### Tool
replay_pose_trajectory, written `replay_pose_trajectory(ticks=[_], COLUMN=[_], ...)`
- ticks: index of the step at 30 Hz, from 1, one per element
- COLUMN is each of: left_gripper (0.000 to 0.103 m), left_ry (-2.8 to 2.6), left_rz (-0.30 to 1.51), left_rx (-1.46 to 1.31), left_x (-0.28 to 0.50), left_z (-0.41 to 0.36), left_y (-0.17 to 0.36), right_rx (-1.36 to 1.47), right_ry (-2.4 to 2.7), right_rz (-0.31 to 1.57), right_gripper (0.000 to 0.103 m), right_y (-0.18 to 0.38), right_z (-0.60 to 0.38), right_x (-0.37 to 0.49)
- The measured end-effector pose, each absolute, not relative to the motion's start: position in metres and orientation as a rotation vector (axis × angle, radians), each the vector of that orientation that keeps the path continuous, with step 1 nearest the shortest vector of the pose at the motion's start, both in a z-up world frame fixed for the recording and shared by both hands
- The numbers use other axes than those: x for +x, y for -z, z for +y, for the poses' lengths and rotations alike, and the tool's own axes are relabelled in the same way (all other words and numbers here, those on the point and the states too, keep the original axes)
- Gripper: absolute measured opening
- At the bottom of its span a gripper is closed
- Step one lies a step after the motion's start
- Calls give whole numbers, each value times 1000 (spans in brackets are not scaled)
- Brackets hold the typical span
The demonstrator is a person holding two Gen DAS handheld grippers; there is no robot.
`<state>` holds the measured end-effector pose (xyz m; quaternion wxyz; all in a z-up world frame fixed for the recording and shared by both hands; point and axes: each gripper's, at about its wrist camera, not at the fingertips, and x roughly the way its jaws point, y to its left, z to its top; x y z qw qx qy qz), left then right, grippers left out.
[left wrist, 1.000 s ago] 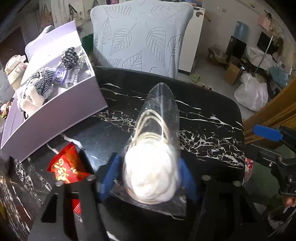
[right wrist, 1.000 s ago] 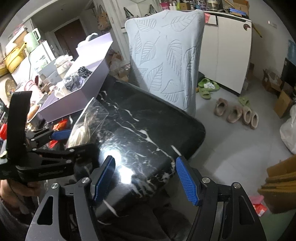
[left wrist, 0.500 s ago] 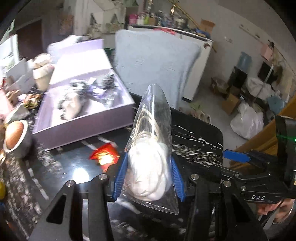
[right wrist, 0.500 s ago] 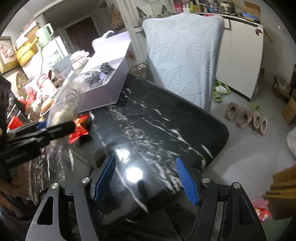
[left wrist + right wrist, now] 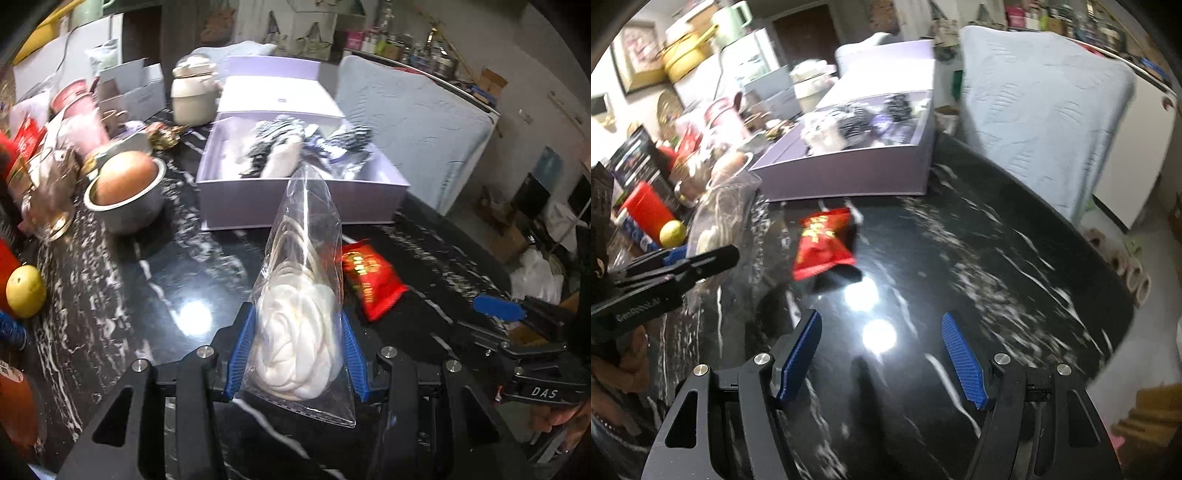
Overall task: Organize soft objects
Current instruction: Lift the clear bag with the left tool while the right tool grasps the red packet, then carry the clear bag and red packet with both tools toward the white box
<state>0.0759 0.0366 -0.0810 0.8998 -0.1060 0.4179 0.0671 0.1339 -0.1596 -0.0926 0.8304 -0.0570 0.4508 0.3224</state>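
My left gripper (image 5: 297,319) is shut on a clear plastic bag (image 5: 303,236) holding a white soft bundle (image 5: 295,350), with both blue pads pressed against the bundle. The bag's tip points at an open lilac box (image 5: 295,201) containing black-and-white striped soft toys (image 5: 280,147). A red snack packet (image 5: 369,280) lies on the black marble table (image 5: 166,280) just right of the bag. In the right wrist view, my right gripper (image 5: 881,321) stands open over the bare table (image 5: 997,258), nothing between its pads. The red packet (image 5: 823,243) and the box (image 5: 849,173) lie ahead of it.
Left of the box stand a metal bowl with a brown round thing (image 5: 123,184), a white jar (image 5: 194,96), a yellow fruit (image 5: 24,291) and crowded packets. A chair with a pale blue cover (image 5: 1034,110) stands behind the table. The table's rounded edge (image 5: 1115,295) falls off at the right.
Both grippers swung left toward the box. The left jaws tightened on the bag, which was lifted and carried left past the red packet. The right gripper stayed open.
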Motion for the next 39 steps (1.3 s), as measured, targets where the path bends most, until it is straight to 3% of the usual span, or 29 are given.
replay_pose_trajectory(ticks=[20,28,31,33,39], left_gripper=[45,54,56,56,56], left_ry=[-185,-202,-209,-208,-208], left_rz=[926,940,939,937,922], left_rx=[-283,-253,-243,-241,-230], left_x=[71,75,76,75,73], left_z=[73,71,71,71,69], left_y=[114,120,122,122,123], right_rx=[-242,-246,-249,-266,-261], right_ry=[-738,-754,-766,-756,-745], right_rz=[943,967,982,971,966], right_gripper=[69,68,62,48,40], right_y=[102,112,117,118,117], right_z=[-74,-65,-61,-59,-65], right_x=[161,169,168,167,160])
